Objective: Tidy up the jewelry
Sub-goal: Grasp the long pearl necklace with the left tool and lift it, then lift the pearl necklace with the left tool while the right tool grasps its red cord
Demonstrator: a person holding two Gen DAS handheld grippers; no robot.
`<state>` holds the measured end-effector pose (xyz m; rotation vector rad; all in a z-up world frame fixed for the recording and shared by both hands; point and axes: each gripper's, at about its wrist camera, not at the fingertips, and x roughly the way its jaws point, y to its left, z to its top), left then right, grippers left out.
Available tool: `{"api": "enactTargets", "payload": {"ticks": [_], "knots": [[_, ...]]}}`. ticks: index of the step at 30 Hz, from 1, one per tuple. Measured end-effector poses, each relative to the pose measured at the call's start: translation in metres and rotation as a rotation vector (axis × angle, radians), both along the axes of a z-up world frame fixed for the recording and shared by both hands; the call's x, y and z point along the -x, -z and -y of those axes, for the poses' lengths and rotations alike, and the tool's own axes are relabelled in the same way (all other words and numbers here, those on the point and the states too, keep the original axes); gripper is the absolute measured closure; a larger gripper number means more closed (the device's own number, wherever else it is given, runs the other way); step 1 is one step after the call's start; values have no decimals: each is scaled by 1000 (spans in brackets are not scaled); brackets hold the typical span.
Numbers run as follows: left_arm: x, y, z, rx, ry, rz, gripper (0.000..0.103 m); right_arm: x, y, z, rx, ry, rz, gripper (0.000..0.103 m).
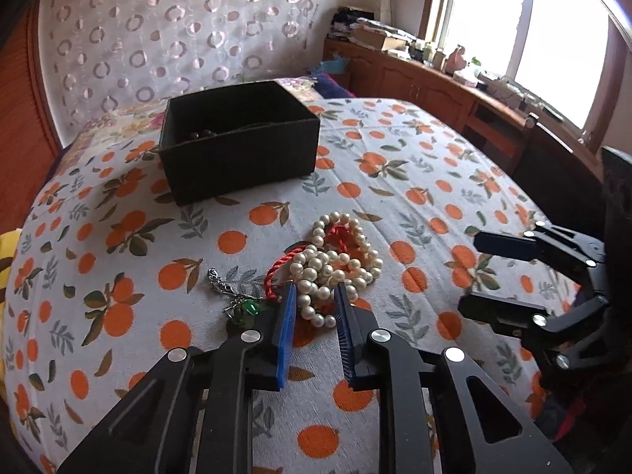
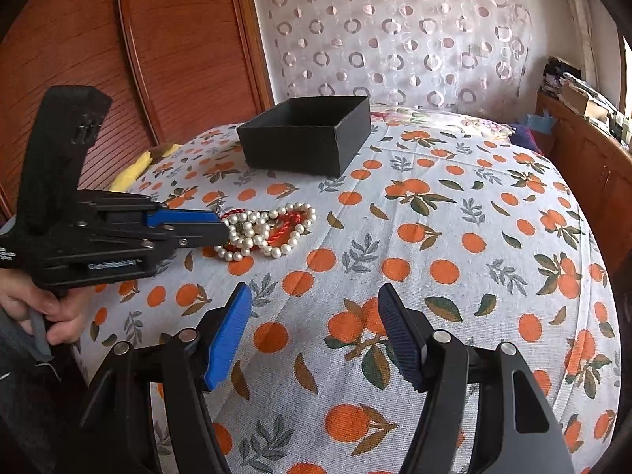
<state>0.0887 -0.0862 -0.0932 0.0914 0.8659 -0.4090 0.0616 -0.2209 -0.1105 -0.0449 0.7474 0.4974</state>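
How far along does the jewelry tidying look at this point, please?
Early. Done: a few dark beads already lie in the black box. In hand: the left gripper straddles the pearl strand; a firm grip isn't clear. Left: the red cord and green-stone pendant. The right gripper is open, holding nothing.

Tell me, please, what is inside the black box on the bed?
In the left wrist view, a few dark round beads show inside the black box, beside its near wall. That wall hides the rest of the floor. In the right wrist view, nothing of the contents shows.
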Motion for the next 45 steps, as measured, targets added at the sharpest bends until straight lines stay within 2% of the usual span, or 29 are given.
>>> {"api": "enactTargets", "payload": {"ticks": [7, 8, 9, 12, 18, 27, 36, 45], "knots": [[-6, 4, 0, 19, -4, -21, 85, 0, 1, -4, 9, 2, 11, 34], [-6, 4, 0, 23, -6, -21, 93, 0, 1, -4, 7, 2, 10, 34], [-6, 4, 0, 24, -5, -22, 96, -1, 1, -4, 5, 2, 10, 34], [-1, 1, -2, 30, -2, -7, 96, -1, 1, -4, 7, 4, 7, 34], [17, -34, -12, 70, -1, 64, 96, -4, 3, -4, 3, 0, -12, 34], [33, -75, -28, 81, -28, 153, 96, -9, 5, -7, 9, -7, -32, 34], [33, -106, -41, 102, -48, 208, 96, -9, 8, -9, 26, -13, -44, 34], [22, -143, -38, 86, -37, 295, 96, -10, 8, -14, 56, -11, -37, 34]]}}
